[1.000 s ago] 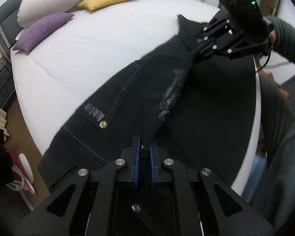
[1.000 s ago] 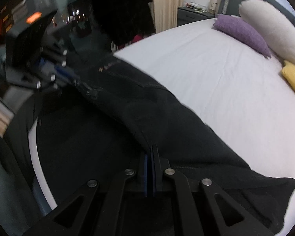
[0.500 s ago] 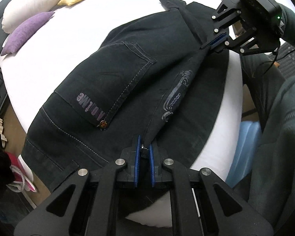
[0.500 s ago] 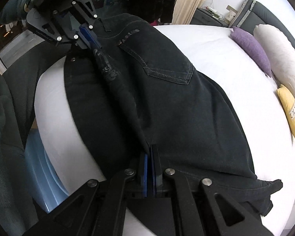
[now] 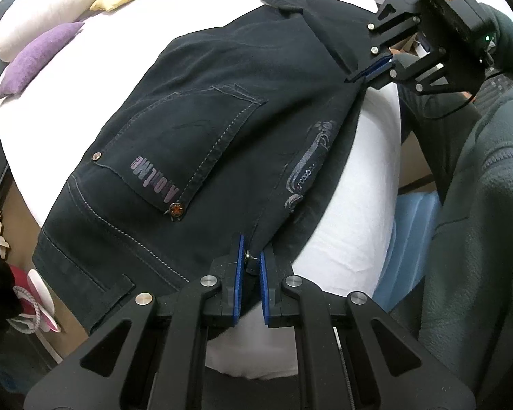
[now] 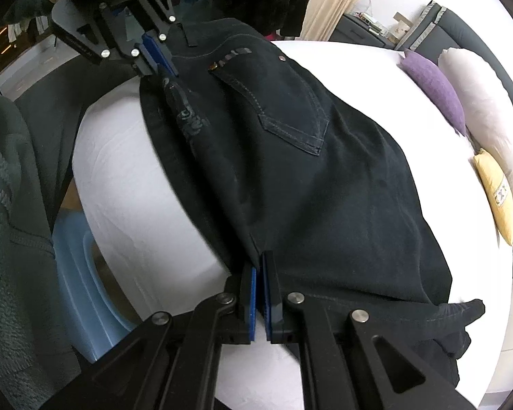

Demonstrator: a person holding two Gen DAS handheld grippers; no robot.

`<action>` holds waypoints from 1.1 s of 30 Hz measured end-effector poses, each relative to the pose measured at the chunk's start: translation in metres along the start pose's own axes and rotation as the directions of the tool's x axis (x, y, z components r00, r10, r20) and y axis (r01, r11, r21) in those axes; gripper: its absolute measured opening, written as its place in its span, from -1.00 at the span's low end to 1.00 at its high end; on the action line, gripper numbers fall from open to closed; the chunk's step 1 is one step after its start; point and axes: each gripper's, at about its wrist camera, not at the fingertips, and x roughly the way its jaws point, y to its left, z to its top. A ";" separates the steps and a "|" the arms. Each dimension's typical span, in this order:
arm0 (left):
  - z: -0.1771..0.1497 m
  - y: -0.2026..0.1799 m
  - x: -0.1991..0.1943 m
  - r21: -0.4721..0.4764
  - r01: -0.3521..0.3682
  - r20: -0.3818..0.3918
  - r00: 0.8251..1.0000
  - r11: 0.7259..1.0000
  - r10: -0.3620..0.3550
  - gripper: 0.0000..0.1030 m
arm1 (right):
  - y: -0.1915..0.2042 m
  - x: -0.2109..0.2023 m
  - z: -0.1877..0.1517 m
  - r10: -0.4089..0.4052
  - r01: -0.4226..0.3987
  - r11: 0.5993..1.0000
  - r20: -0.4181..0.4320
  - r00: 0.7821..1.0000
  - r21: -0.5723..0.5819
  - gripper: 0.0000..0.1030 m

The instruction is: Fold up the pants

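Pants – black jeans, back pocket up – lie on the white bed along its near edge. Left gripper jaws pinch the waistband edge; right gripper jaws pinch the leg edge. Purple pillow sits well apart.

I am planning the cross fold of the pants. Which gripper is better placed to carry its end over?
Probably the right gripper: it pinches the pants near the loose leg end, while the left gripper holds the bulky waist.
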 end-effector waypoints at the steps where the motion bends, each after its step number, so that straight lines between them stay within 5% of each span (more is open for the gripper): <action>1: 0.000 0.000 0.002 0.003 -0.007 -0.001 1.000 1.000 0.007 -0.86 | -0.002 0.001 0.000 0.002 -0.002 1.000 0.002 1.000 0.008 -0.91; 15: -0.009 0.002 0.013 -0.059 -0.034 0.030 0.999 0.998 0.036 -0.76 | 0.002 0.021 -0.009 -0.026 0.024 0.996 0.015 1.000 0.090 -0.78; 16: -0.009 0.002 0.010 -0.066 -0.034 0.021 0.999 0.997 0.035 -0.69 | 0.000 0.020 -0.009 -0.027 0.025 0.994 0.017 0.999 0.106 -0.69; 18: -0.012 0.003 0.001 -0.082 -0.010 -0.011 1.000 0.997 0.009 -0.52 | -0.010 0.017 -0.011 0.016 -0.018 0.985 0.013 1.000 0.172 -0.04; 19: -0.014 0.006 -0.006 -0.099 0.007 -0.021 1.000 0.995 -0.009 -0.42 | -0.012 0.016 -0.013 0.042 -0.044 0.979 0.018 0.999 0.199 0.48; 20: -0.016 0.009 -0.014 -0.117 0.011 -0.026 1.000 0.993 -0.014 -0.40 | -0.014 0.010 -0.016 0.050 -0.057 0.973 0.036 0.998 0.223 0.55; 24: -0.004 0.024 -0.054 -0.188 -0.040 0.076 0.996 0.981 0.055 -0.40 | -0.027 -0.007 -0.022 0.069 -0.094 0.950 0.091 0.993 0.299 0.24; 27: 0.026 0.026 -0.060 -0.238 -0.037 0.168 0.983 0.971 0.079 -0.40 | -0.059 -0.018 -0.017 0.076 -0.154 0.887 0.191 0.979 0.435 0.07; 31: 0.076 0.013 -0.023 -0.246 -0.029 0.192 0.978 0.969 0.078 -0.40 | -0.089 -0.011 0.001 0.078 -0.231 0.805 0.289 0.954 0.546 -0.14; 33: 0.092 0.005 0.012 -0.249 -0.013 0.154 0.987 0.968 0.053 -0.40 | -0.093 0.008 0.008 0.095 -0.238 0.782 0.267 0.959 0.577 -0.17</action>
